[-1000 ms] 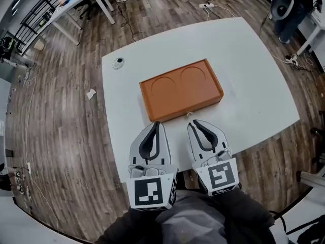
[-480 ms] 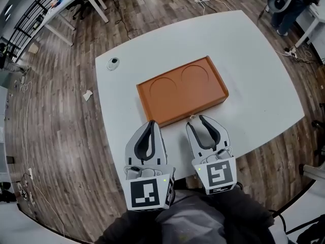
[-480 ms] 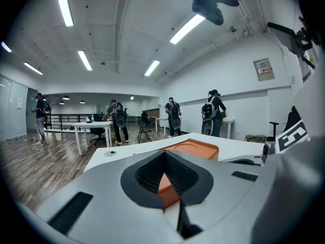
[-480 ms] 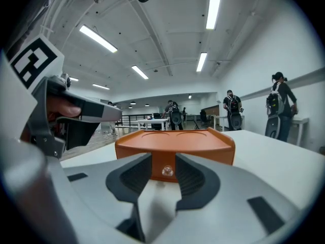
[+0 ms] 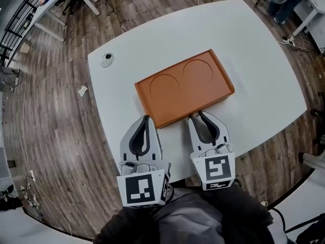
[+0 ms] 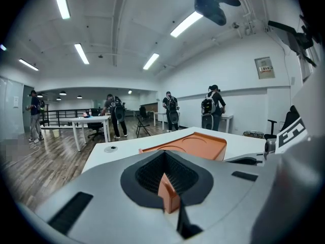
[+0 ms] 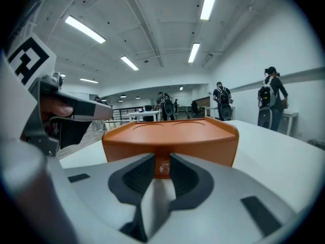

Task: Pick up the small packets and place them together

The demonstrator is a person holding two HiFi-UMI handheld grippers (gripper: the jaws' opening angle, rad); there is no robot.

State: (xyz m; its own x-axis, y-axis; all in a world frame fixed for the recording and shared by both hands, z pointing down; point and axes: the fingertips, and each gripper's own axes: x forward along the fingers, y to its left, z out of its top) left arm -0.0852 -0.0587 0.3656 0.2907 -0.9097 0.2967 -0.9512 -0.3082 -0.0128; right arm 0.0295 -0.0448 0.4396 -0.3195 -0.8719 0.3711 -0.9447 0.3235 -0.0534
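White table (image 5: 254, 60): left claw (image 5: 146, 118) clenched, right claw (image 5: 197, 115), just closing, loose around knob (image 7: 164, 167) of orange box (image 5: 183, 87)

**Head view.** The near wall of the flat orange rectangular box (image 5: 183, 85) is partly hidden behind the tips of the right gripper (image 5: 197, 115). Its jaws have just been closing a little and stand apart. The small round grey disc (image 5: 106, 59) on the white table (image 5: 254, 50) is too small to identify. The person's dark sleeves (image 5: 238, 207) are cut off by the lower edge.

**Right gripper view.** A small pale knob (image 7: 162, 168) on that wall shows in the gap, too blurred to tell its make.

**Left gripper view.** The left gripper (image 6: 163, 155) hides the box's near end. An orange piece (image 6: 169, 192) in the opening between its jaws cannot be identified.
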